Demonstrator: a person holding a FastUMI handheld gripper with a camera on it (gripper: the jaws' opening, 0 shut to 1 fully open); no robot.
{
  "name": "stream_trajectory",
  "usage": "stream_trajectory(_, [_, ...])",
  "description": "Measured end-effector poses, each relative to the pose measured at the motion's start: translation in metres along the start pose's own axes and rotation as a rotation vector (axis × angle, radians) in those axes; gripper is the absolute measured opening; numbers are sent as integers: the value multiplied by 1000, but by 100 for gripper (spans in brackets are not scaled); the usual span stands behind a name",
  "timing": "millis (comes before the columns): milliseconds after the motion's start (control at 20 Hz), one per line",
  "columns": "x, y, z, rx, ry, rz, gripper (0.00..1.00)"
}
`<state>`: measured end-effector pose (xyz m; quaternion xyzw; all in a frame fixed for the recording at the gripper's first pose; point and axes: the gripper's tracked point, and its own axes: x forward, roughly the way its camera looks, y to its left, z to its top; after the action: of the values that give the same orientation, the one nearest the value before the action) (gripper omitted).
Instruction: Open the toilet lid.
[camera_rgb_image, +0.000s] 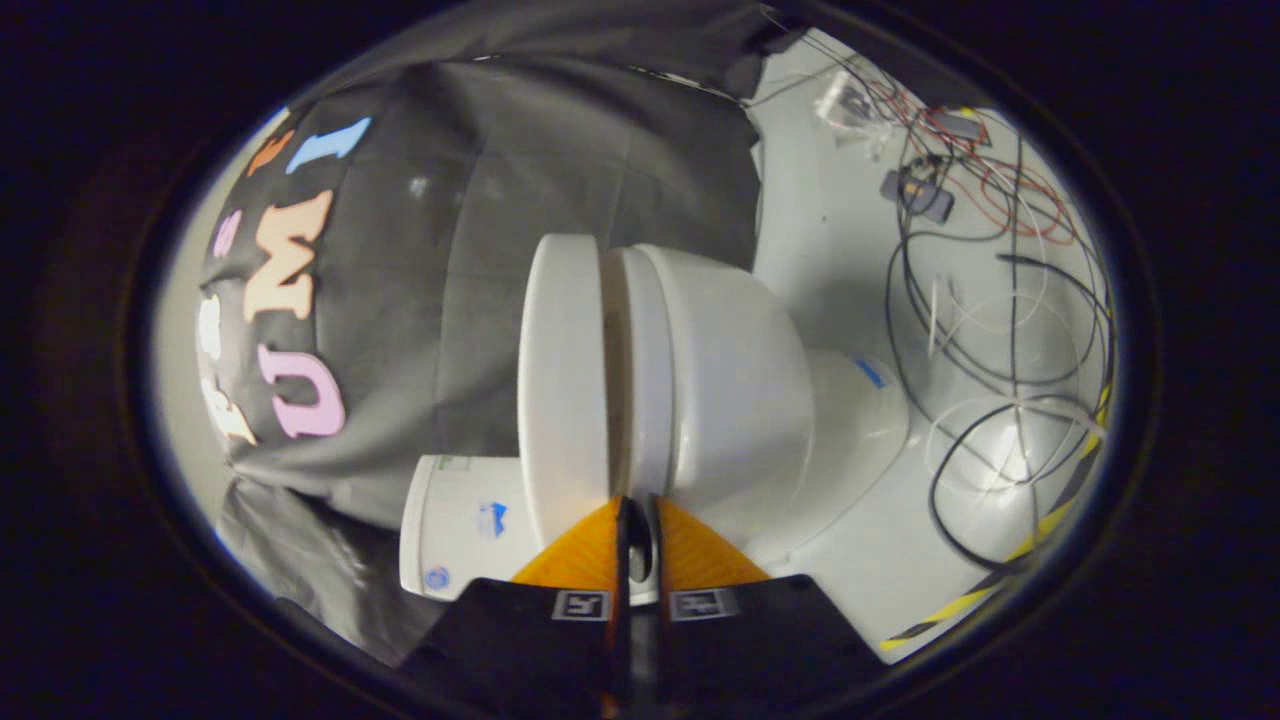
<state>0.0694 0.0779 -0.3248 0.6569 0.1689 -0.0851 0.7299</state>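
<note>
The gripper (637, 512) sat nearest, its 2 orange fingers (580, 562) almost together, only a narrow dark slit left between the tips. Black finger bases carried 2 small square markers (581, 604). Nothing clearly sat between the tips; whether they pinched the edge of the seat could not be told.

The view was rolled sideways, so the toilet appeared lying on its side. Just ahead of the tips was the gap between the toilet lid (560, 380) and the seat (640, 370). The lid was lifted slightly off the seat, a thin wedge of space open between them, widest at the far end. The lid lay to the left finger's side, the seat and white bowl (735, 390) to the right finger's side. The bowl narrowed into the pedestal (855, 410) on the white floor (860, 570).

The white tank (460, 525) sat beside the left finger, by the hinge end, with small blue stickers on it.

Beyond the toilet hung the black cloth wall (560, 170). On the floor past the pedestal lay loose black, white and red cables (1000, 330), a small dark box (918, 195), and a yellow-black striped tape (1000, 580).
</note>
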Motion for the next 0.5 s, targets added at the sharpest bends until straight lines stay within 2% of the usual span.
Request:
stream_trajectory(50, [4, 0, -3, 2, 6, -28, 5])
stream_trajectory(200, [-7, -2, -4, -100, 33, -129, 5])
stream_trajectory(300, [0, 0, -5, -137, 26, -180, 1])
stream_trajectory(500, [-5, 8, 1, -67, -13, -235, 1])
